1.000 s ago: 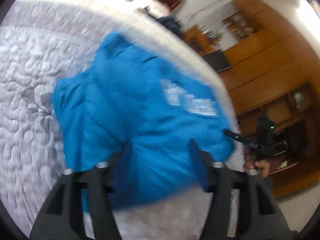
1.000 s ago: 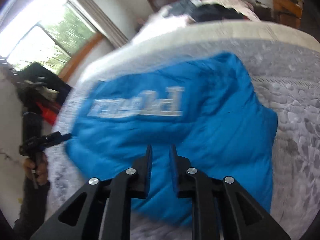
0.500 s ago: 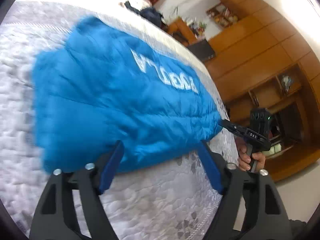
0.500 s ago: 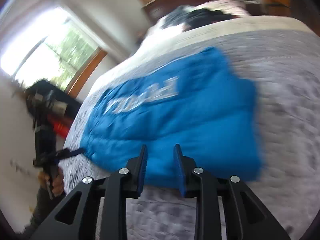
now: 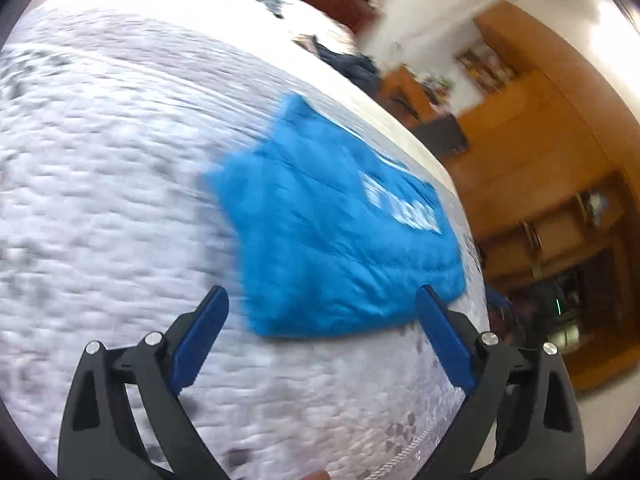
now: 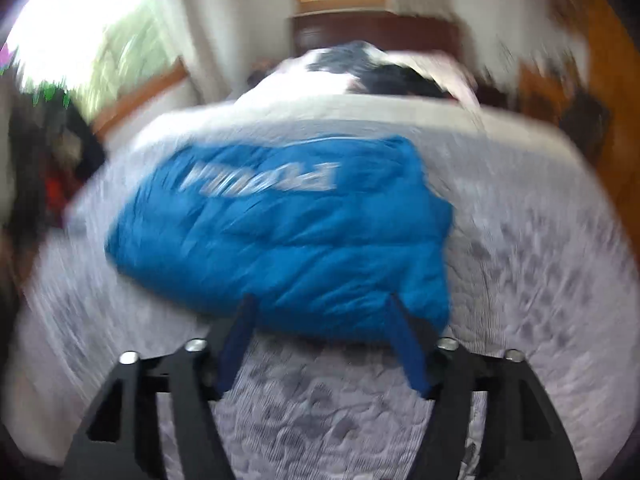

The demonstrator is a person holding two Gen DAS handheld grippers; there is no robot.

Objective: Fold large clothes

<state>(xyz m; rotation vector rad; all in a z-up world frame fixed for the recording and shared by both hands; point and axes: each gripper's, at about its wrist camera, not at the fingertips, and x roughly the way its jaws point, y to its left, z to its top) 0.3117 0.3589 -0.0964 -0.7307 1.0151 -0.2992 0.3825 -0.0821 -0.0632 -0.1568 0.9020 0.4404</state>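
A bright blue puffer jacket with white lettering lies folded in a compact bundle on the quilted white mattress. In the left wrist view it sits just beyond my left gripper, which is open wide and holds nothing. In the right wrist view the same jacket fills the middle, and my right gripper is open, its blue-padded fingers at the jacket's near edge with nothing clamped between them. Both views are blurred by motion.
Dark clothes lie heaped at the far end of the bed. Wooden cabinets and shelves stand past the bed's right edge. A bright window is at the left.
My right gripper has opened from shut and let go of the jacket. Both grippers have drawn back from the jacket, which now lies folded on the mattress.
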